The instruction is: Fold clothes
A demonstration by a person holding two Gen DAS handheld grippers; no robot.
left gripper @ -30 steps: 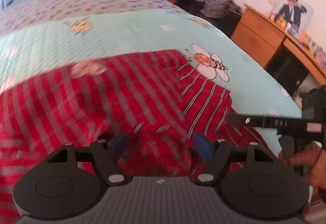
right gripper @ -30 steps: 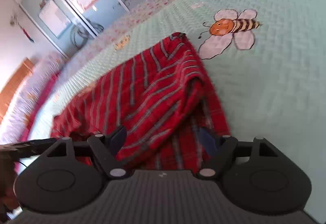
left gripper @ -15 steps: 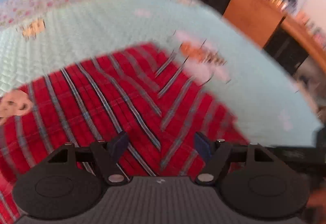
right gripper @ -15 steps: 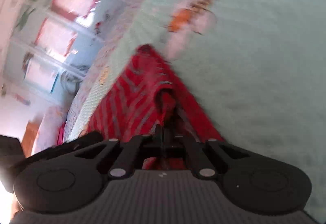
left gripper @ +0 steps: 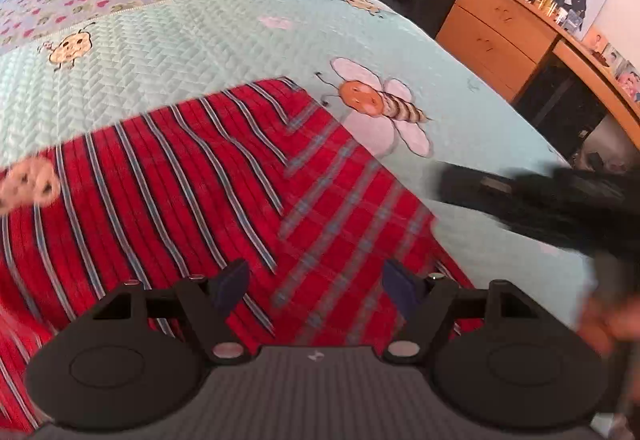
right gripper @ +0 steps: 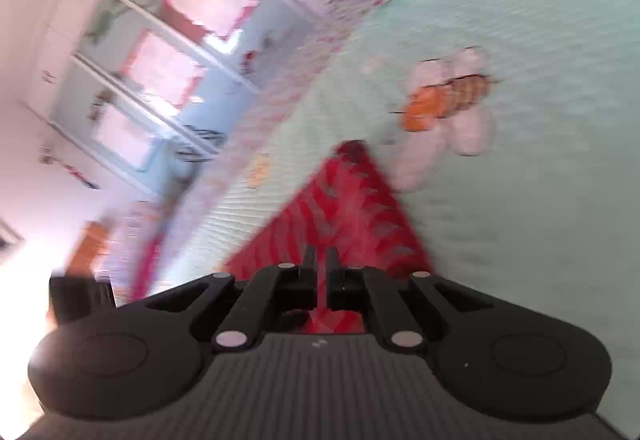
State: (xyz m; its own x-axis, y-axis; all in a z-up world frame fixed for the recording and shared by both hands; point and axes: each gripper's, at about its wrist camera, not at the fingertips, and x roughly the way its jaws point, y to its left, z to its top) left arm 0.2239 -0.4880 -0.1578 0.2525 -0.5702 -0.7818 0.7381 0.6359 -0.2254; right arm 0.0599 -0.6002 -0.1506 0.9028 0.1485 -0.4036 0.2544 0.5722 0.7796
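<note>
We hold our left gripper [left gripper: 316,280] over the red striped garment [left gripper: 180,184], its fingers spread wide and gripping nothing. The garment lies on the mint quilted bedspread [left gripper: 192,40] beside a printed bee [left gripper: 380,104]. Our right gripper [right gripper: 319,260] has its fingers pinched together on the garment's red cloth.

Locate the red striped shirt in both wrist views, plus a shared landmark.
Left wrist: red striped shirt fills the lower left and centre, spread on the bedspread ahead of the open left gripper.
Right wrist: a red wedge at centre, running into the shut right gripper.
Shared landmark: the bee print beside the shirt's far corner.
</note>
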